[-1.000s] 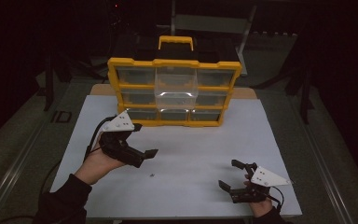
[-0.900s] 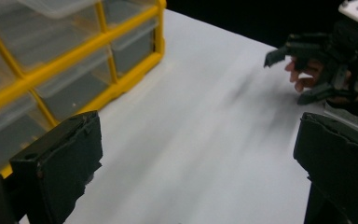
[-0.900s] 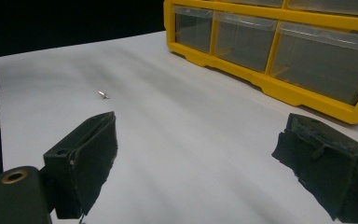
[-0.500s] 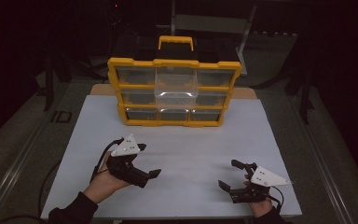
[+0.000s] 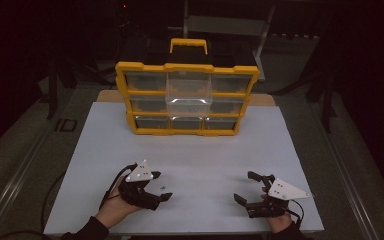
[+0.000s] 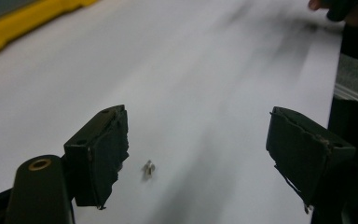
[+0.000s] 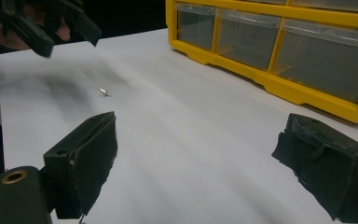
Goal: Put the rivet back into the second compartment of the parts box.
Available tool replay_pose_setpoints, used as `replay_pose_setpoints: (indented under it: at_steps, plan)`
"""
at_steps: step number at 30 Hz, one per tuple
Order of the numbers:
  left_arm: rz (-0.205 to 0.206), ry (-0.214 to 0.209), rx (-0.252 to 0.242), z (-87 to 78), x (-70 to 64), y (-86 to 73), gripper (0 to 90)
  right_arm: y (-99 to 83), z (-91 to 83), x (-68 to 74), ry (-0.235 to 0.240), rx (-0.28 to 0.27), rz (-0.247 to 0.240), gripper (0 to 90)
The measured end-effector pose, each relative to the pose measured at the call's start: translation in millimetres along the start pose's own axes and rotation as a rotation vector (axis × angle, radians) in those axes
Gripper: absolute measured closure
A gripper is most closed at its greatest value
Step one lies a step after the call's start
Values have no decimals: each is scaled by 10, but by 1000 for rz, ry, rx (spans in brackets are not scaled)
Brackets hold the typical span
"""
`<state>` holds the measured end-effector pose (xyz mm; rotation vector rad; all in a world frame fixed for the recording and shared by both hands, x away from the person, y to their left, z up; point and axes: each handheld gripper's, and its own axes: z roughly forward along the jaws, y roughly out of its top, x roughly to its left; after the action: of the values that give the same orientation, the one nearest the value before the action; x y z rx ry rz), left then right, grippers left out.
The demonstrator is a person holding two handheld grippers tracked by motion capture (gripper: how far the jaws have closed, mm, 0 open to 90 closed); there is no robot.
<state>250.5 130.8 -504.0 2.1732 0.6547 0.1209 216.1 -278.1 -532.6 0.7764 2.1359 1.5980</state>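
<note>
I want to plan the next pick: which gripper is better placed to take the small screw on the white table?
Left. The left gripper is open with the small screw lying between its jaws, near one. The right gripper rests far across the white table.

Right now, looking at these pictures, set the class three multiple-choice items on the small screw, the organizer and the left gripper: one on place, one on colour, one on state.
1. Where does the small screw lie?
A. in a drawer
B. on the white table by the left gripper
C. on the organizer's handle

2. What colour is the frame of the organizer?
A. yellow
B. red
C. green

3. How do the left gripper's jaws stand?
A. shut on the screw
B. shut on nothing
C. open

Key: 1 B, the left gripper view shows it on the sheet between the jaws; 2 A, the frame is yellow; 3 C, a wide gap shows.
</note>
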Motion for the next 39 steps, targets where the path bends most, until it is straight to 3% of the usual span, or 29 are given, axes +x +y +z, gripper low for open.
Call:
replay_pose_setpoints:
  at_steps: [8, 14, 19, 29, 39]
  plan:
    - [-61, 11, 36, 181, 202, -125, 370, 4, -7, 0, -2, -1, -2, 105]
    - [-79, 13, 79, 312, 249, -209, 488, 4, -5, 2, 0, 1, -3, 105]
    - [-65, 16, 112, 386, 273, -253, 603, 2, -2, 0, 0, 1, -2, 105]
    - [-40, 29, 109, 410, 300, -275, 803, 2, -2, 0, 0, 2, -3, 105]
    - [-75, -23, 88, 345, 359, -248, 817, 1, -2, -2, -1, 2, -1, 105]
